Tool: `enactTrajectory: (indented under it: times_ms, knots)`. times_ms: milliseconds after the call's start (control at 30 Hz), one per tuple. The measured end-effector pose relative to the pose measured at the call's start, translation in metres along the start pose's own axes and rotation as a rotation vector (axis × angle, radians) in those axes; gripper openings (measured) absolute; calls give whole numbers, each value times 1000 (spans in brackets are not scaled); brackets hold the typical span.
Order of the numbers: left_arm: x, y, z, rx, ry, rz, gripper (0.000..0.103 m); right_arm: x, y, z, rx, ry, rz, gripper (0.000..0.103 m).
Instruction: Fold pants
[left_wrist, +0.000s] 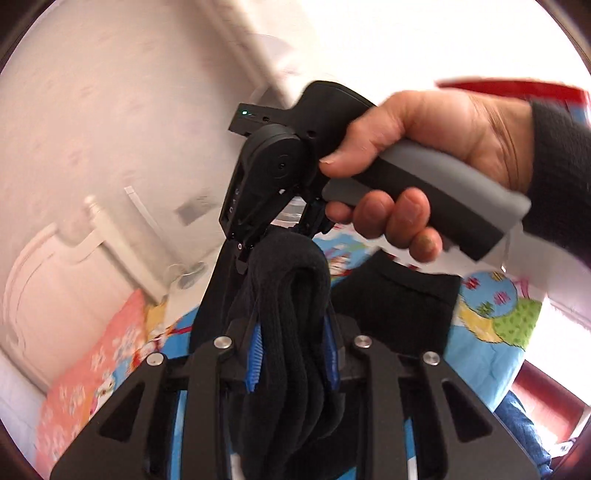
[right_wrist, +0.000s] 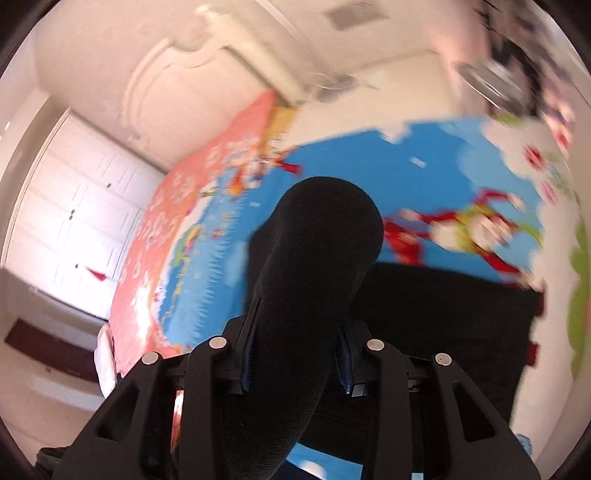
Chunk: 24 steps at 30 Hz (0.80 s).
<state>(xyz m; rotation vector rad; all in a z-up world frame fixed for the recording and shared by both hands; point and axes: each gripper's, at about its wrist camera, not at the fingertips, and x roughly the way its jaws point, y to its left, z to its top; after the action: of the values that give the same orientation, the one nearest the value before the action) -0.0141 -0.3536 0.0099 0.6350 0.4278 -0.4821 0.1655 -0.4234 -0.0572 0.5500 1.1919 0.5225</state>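
The black pants (left_wrist: 291, 280) bunch into a thick fold between the blue pads of my left gripper (left_wrist: 293, 350), which is shut on them. Right behind that fold, a person's hand (left_wrist: 424, 147) holds my right gripper (left_wrist: 277, 240), whose fingers reach down to the same bundle. In the right wrist view my right gripper (right_wrist: 295, 354) is shut on a rounded roll of the black pants (right_wrist: 325, 229). The remaining black cloth (right_wrist: 443, 314) lies flat on the bed below and to the right, and also shows in the left wrist view (left_wrist: 399, 302).
A bed with a blue cartoon-print sheet (right_wrist: 424, 166) lies under both grippers. A pink floral cover (right_wrist: 173, 221) runs along its left side. A white headboard (left_wrist: 48, 277) stands against the wall, and white wardrobe doors (right_wrist: 74, 221) stand at the far left.
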Motion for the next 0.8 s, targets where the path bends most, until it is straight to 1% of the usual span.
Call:
enactTrajectory:
  times_ms: [67,100,133,167,200,233,267,300,333,400,433,467,500,567,600,633,667,700,733,800]
  knots:
    - [27,-49,-4,74,33,-20,27,14,-39,-12,42,34,-21,33]
    - [39,-72,-9,99,48,-33,28,24,-55,-18,51,57,-49,33]
    - [46,-83,-14,114,55,-31,33,29,-62,-22,52,66,-57,33]
    - [53,-98,-21,144,57,-24,38,32,-65,-25,40,63,-32,33]
    - [54,-109,-29,179,42,-15,47,32,-64,-27,27,54,-19,37]
    - [51,-116,-37,210,21,3,56,31,-62,-27,19,47,-26,40]
    - [45,-123,-47,248,-14,34,62,28,-60,-27,11,37,-47,47]
    - [40,-126,-57,266,-38,54,66,26,-59,-26,5,28,-66,66]
    - [36,-128,-65,270,-48,68,66,25,-57,-24,-2,15,-73,75]
    - [30,-126,-79,277,-75,102,66,27,-57,-20,4,23,-56,75]
    - [29,-124,-84,290,-91,137,66,29,-58,-18,4,28,-52,75]
    - [31,-123,-88,301,-86,155,66,32,-59,-16,5,38,-56,75]
    - [34,-123,-90,309,-70,156,66,40,-61,-11,9,55,-68,75]
    - [45,-124,-95,310,-20,137,66,44,-68,-6,18,78,-98,72]
    - [49,-127,-92,317,-16,148,66,45,-67,-5,18,84,-112,66]
    - [53,-127,-93,327,-18,158,63,44,-68,-6,15,86,-115,58]
    - [57,-127,-94,339,-16,159,60,43,-66,-5,9,90,-114,52]
    - [60,-128,-95,353,-10,153,41,42,-61,-5,0,96,-119,42]
    - [62,-130,-96,369,-5,151,28,41,-59,-4,-6,98,-128,36]
    - [63,-128,-96,373,-12,156,24,37,-48,-3,-35,97,-145,31]
